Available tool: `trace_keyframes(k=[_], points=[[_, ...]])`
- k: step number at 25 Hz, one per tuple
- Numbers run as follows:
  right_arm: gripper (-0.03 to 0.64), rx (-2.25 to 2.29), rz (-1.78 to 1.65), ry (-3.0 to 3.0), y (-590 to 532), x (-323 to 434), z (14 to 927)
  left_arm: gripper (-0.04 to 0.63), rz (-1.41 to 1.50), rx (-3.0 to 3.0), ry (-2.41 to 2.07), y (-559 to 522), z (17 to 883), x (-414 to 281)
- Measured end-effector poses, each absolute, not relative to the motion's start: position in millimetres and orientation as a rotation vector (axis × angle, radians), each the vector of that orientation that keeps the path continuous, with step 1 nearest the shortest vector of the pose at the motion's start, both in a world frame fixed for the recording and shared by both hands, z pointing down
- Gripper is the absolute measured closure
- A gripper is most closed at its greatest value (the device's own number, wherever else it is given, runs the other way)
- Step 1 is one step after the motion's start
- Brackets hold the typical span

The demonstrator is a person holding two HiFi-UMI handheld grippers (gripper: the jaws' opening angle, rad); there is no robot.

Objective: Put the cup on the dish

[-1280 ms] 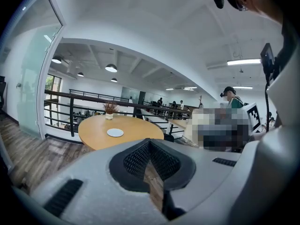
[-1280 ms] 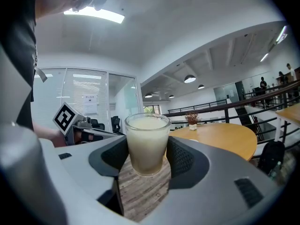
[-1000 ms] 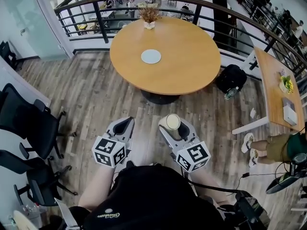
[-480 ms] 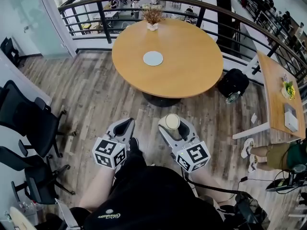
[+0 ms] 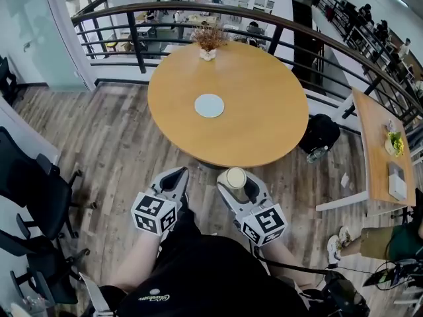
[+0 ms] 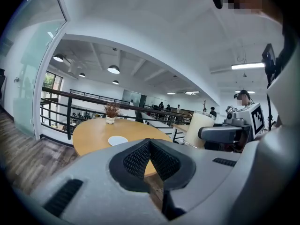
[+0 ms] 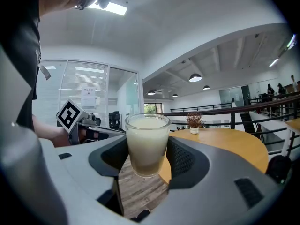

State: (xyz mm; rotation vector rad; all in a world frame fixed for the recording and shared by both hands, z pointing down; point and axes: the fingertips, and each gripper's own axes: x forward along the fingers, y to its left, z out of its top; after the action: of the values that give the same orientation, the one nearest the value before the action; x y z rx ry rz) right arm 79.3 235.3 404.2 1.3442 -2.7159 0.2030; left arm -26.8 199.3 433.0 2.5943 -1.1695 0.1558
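— Glass cup (image 7: 147, 144), milky-white fill almost to the rim. Where is it?
— Between the jaws of the right gripper (image 7: 147, 159). The jaws are closed onto its sides partway down, and the cup sits upright with its rim above the jaw tops.
— Does it touch anything else?
— No. Wood floor (image 5: 125, 137) shows under it, just short of the near edge of the round table (image 5: 264, 111).
— Dish?
— White dish (image 5: 209, 105), flat on the tabletop. It's ahead of the right gripper and slightly to its left, well apart from the cup. Nothing is on it.
— Left gripper?
— Left gripper (image 6: 150, 146) is level with the right one, just to its left, with a gap between them. Its jaw tips are together and there's nothing in them. From it, the dish lies ahead and a bit to the left, and the cup shows off to its right.
— Further out?
— A small white pot with a dried plant (image 5: 208, 41) is at the table's far edge, beyond the dish. A dark curved railing (image 5: 284, 12) runs behind the table. A black bag (image 5: 320, 132) is on the floor ahead-right of the right gripper, and past it is a second wooden table (image 5: 373, 144). Black office chairs (image 5: 33, 183) are out to the left of the left gripper.
— The person?
— Forearms run back from both grippers to a dark top (image 5: 198, 276) at the bottom of the head view.
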Motion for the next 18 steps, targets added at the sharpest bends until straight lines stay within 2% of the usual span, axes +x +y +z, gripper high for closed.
trace_keyframes(k=[11,18], points=[[0.367,1.442,0.186,-2.660,18,27,366,0.601,0.160,2.705,-1.109,-23,379,-84],[0.367,1.517,0.196,-2.631,-67,9,363,0.601,0.222,2.721,-1.013,-101,387,-97]])
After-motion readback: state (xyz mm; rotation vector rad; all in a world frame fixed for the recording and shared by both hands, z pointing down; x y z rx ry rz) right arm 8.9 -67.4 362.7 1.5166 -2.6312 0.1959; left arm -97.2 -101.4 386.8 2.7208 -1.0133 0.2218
